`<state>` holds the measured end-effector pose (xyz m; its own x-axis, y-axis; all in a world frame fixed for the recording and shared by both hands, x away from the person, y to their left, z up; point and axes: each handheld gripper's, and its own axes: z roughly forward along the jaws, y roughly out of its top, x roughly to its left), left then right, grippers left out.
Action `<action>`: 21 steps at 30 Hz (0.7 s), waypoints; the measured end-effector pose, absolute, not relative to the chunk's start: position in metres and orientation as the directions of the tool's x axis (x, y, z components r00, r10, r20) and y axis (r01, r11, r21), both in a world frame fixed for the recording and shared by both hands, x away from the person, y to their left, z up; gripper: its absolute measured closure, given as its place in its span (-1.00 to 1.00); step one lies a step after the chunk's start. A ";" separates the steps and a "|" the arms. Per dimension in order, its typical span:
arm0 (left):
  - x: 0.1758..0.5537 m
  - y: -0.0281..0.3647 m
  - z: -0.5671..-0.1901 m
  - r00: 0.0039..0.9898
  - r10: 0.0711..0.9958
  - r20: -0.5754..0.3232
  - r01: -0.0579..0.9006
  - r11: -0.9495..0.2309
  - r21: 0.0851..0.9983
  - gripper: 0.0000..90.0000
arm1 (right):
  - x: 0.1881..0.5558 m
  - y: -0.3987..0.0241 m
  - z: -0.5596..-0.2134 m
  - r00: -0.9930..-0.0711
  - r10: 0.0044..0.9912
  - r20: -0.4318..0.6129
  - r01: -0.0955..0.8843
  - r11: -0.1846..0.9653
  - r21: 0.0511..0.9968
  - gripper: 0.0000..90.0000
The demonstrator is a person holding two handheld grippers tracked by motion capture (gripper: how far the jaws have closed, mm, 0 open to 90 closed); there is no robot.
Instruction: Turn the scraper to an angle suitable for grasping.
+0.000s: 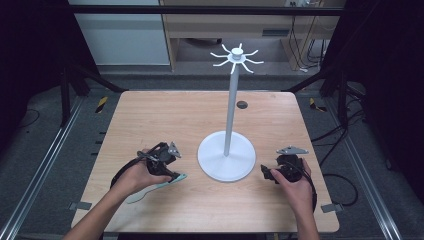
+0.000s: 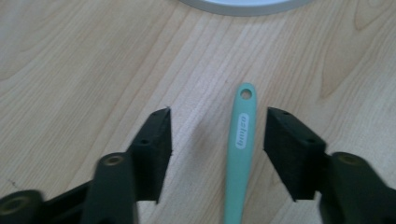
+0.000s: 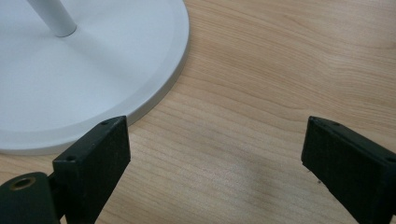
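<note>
From the high view I see my left gripper (image 1: 176, 176) near the tabletop's (image 1: 165, 115) front-left corner, its fingertips over the mint-green utensil (image 1: 150, 190), which lies flat there pointing toward the white stand (image 1: 226, 160). The hand and gripper body cover the utensil's middle, so I cannot make out its full shape. My right gripper (image 1: 263, 172) sits near the front-right corner, aimed at the stand's base, wrist low and forearm coming in from the front edge.

In the left gripper view the jaws stand apart, nothing pressed between them; the utensil's handle (image 2: 240, 149) lies on the wood between them, nearer the one on the right, touching neither. Its lower part is cut off by the frame's bottom. The stand's base rim (image 2: 243, 5) shows only as a sliver at the top.

In the right gripper view the jaws are wide apart over bare wood, with the stand's base (image 3: 93, 70) just beside the left-hand one and its pole (image 3: 51, 16) cut off at the top.
</note>
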<state>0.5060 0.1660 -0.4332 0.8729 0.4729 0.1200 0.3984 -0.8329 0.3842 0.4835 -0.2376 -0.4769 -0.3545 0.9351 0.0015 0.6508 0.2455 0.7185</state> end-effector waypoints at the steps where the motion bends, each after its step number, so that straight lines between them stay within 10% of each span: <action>1: 0.507 0.164 -0.433 0.877 0.463 0.124 0.393 -0.842 0.369 -0.31 | 0.484 -0.237 -0.477 -0.355 0.935 0.003 0.652 0.245 0.717 -0.82; 10: 0.512 0.156 -0.437 0.894 0.430 0.123 0.376 -0.872 0.314 -0.76 | 0.484 -0.238 -0.477 -0.355 0.935 0.004 0.651 0.244 0.719 -0.82; 21: 0.511 0.145 -0.445 0.921 0.379 0.091 0.351 -0.907 0.234 -0.13 | 0.484 -0.238 -0.477 -0.358 0.934 0.001 0.648 0.247 0.721 -0.82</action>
<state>0.5115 0.1451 -0.4449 0.9207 0.3794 0.0909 0.3507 -0.9069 0.2336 0.4842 -0.2382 -0.4771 -0.3578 0.9338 0.0010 0.6478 0.2474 0.7206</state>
